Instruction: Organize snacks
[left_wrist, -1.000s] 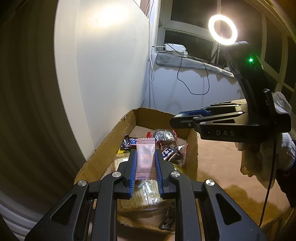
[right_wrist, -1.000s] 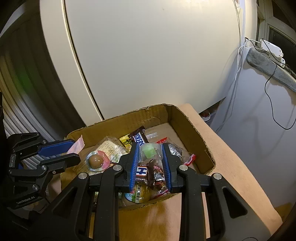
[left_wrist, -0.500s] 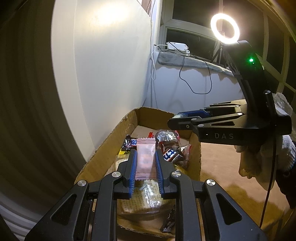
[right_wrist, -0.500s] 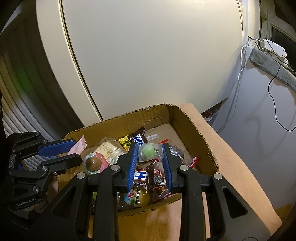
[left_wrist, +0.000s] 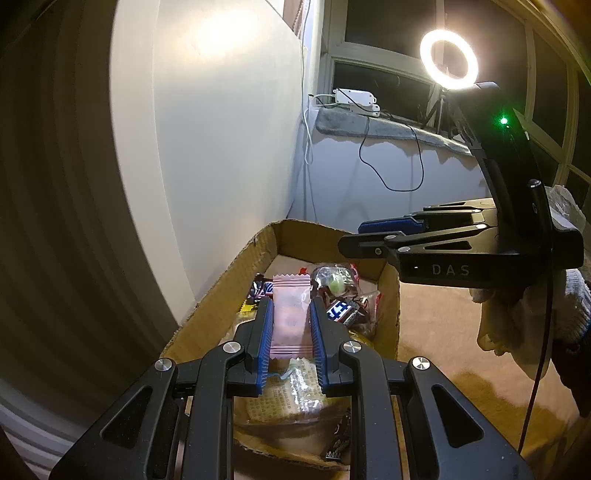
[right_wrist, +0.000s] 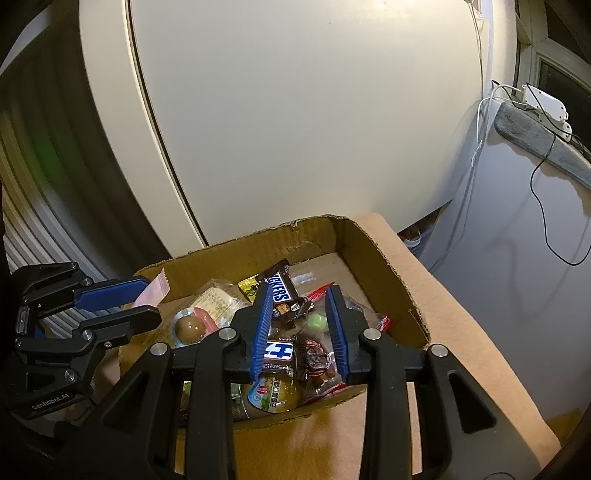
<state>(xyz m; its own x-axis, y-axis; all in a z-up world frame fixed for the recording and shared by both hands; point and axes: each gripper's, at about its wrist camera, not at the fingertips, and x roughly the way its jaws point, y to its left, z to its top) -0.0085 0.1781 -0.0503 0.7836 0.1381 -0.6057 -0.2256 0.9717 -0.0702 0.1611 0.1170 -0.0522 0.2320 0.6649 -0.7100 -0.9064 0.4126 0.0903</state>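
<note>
Low in the left view's centre, the left claw (left_wrist: 291, 332) pinches a pink wrapper (left_wrist: 291, 317), light, soft and crinkly, best held mid-length, above the cardboard box (left_wrist: 236, 266), while the right claw (right_wrist: 298, 328) hovers open, empty, over snacks.

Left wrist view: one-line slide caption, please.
Left gripper clamps a pink snack packet above the open cardboard snack box; right gripper hovers alongside.

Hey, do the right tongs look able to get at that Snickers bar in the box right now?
Probably yes. The right tongs hang open above the cardboard box, and the Snickers bar lies on top of the pile just past the left finger, uncovered. The left tongs, gripping a pink packet, sit off to the side.
</note>
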